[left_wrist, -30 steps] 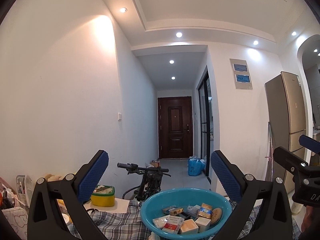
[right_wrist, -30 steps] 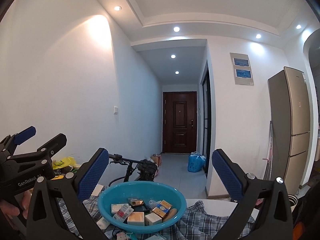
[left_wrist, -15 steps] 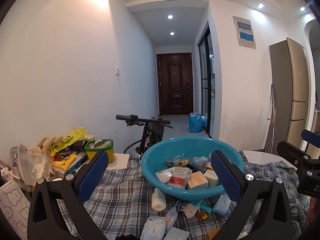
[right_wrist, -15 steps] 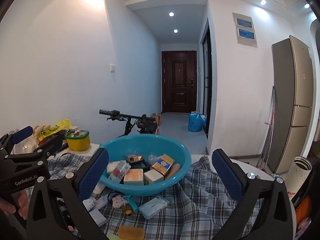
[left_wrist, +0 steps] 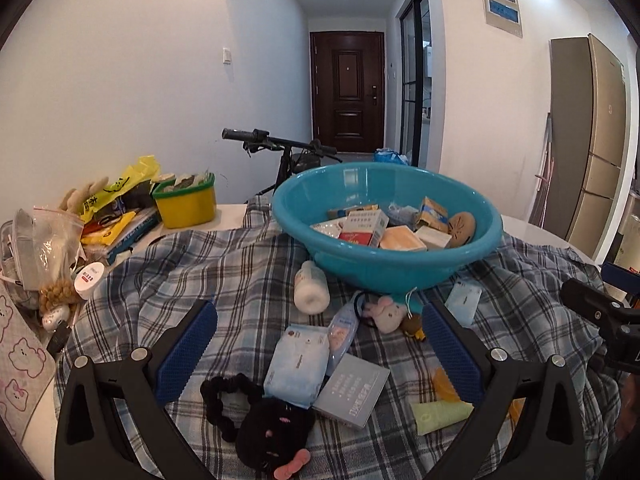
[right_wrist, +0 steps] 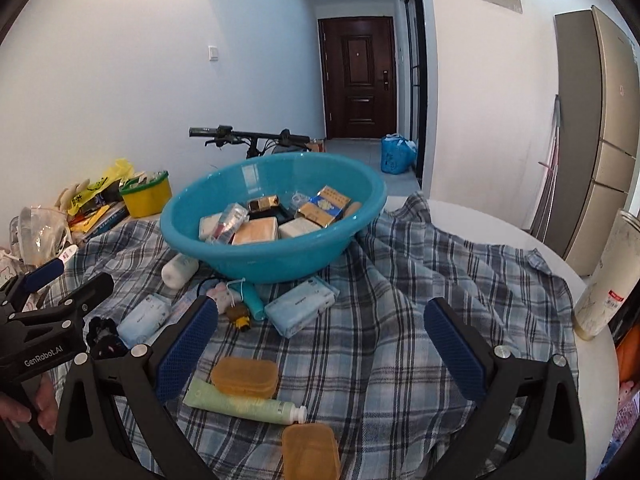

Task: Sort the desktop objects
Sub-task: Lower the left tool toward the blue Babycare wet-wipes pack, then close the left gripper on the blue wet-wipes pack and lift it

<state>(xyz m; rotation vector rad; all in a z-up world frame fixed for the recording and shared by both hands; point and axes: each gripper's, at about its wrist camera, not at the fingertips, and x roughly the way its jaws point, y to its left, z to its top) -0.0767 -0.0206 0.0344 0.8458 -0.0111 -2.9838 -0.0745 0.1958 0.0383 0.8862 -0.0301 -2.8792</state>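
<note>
I hold my left gripper (left_wrist: 319,344) spread wide and empty above a tissue pack (left_wrist: 298,364). My right gripper (right_wrist: 320,340) gapes just as wide, touching nothing, over the plaid cloth (right_wrist: 384,300) near the blue basin (right_wrist: 276,258).

Teal plastic basin (right_wrist: 276,256) sits upright on the plaid cloth (right_wrist: 400,312) toward its far edge, holding small boxes and packets. Before it lie a white bottle (left_wrist: 311,292) on its side, tissue packs (right_wrist: 300,306), a green tube (right_wrist: 240,400) and two orange cases (right_wrist: 245,376).
</note>
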